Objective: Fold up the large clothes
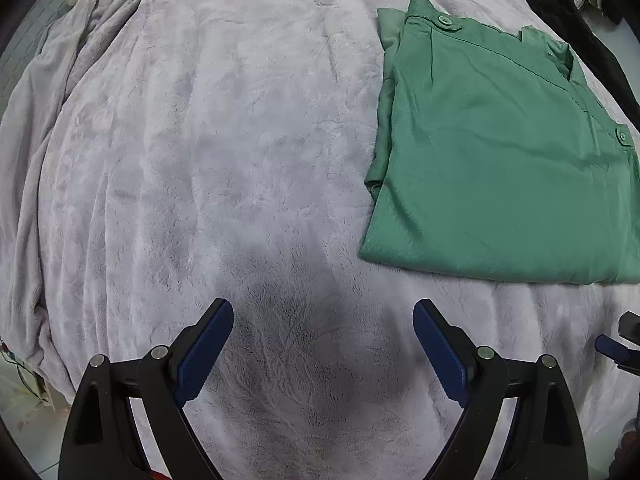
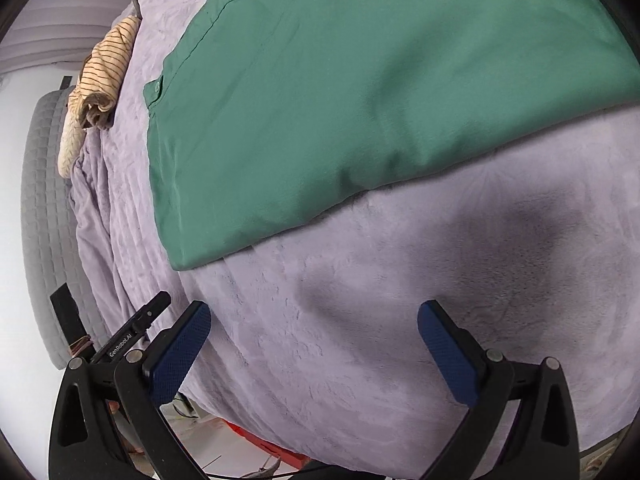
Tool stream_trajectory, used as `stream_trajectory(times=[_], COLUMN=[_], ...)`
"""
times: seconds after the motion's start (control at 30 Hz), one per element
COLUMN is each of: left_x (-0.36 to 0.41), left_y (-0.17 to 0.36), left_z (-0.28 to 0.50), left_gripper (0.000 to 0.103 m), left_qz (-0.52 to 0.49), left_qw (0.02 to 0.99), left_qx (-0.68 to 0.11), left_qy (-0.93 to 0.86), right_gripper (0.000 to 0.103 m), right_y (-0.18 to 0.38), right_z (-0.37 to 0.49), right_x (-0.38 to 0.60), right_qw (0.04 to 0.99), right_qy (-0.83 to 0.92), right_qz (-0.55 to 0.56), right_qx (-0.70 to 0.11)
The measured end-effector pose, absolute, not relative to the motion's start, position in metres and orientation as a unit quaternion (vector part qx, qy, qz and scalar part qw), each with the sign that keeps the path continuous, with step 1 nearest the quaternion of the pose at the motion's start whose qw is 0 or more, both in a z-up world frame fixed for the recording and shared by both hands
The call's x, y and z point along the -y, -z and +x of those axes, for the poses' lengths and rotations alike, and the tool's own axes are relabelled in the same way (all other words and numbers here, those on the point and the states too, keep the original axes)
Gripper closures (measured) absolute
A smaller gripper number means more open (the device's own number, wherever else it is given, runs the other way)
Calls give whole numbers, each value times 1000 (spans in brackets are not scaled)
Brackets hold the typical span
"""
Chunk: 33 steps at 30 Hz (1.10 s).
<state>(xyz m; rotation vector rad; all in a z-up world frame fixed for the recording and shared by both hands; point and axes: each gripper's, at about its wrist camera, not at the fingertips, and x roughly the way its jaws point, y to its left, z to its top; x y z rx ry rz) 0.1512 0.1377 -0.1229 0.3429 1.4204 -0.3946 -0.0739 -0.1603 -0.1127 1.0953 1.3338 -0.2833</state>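
Note:
A green garment [image 1: 496, 160] with buttoned tabs lies folded into a flat rectangle on a pale lilac fleece blanket [image 1: 224, 152]. In the left wrist view it sits up and to the right of my left gripper [image 1: 323, 312], which stands open over bare blanket with nothing between its blue pads. In the right wrist view the same green garment [image 2: 360, 92] fills the upper part, its folded edge just beyond my right gripper [image 2: 314, 314]. That gripper is open wide over the blanket [image 2: 360, 320] and holds nothing. A finger of the right gripper [image 1: 612, 348] shows at the left view's right edge.
A striped tan cloth [image 2: 104, 68] lies bunched at the blanket's far left edge. A grey quilted mattress side [image 2: 44, 216] drops to a white floor. A dark strap or garment [image 1: 576, 28] lies beyond the green one. The blanket is rumpled along its left side [image 1: 48, 128].

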Motion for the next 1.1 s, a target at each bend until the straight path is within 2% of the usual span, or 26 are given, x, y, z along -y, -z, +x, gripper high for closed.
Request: stream_trajectory(times=[0.33,0.43,0.53,0.6,0.77,0.83,0.87,0.9,1.1], left_x=[-141,-143,-144,-144,-141,-138,-136,-134,-105], left_y=[136,142,148,151,154,156,157,157,154], left_z=[173,182,190,194,211,217,221,226,251], left_gripper=[11,11,11,11,11,11,11,11,11], left_qz=[124,99,74,60,10,-14,-28,-43,-112], left_qw=[720,716,711,708,694,683,675,667,612], left_qx=[-652,-658,-663,-665,-669,-673,-676,-679,-682], left_qy=[202,211,222,232,267,284,295,305,384], right_gripper=[0,0,5,14,16,38,71,93,93], right_y=[133,144,156,164,185,191,193,193,152], right_z=[-32,-19,-5,5,23,28,29,30,33], right_x=[128,120,113,109,105,106,107,108,119], right_qw=[632,619,617,615,606,597,595,593,640], right_qy=[55,20,1,1,0,0,1,0,-37], right_qz=[540,589,618,625,660,680,686,688,663], right_qx=[-553,-520,-488,-481,-444,-425,-420,-417,-387])
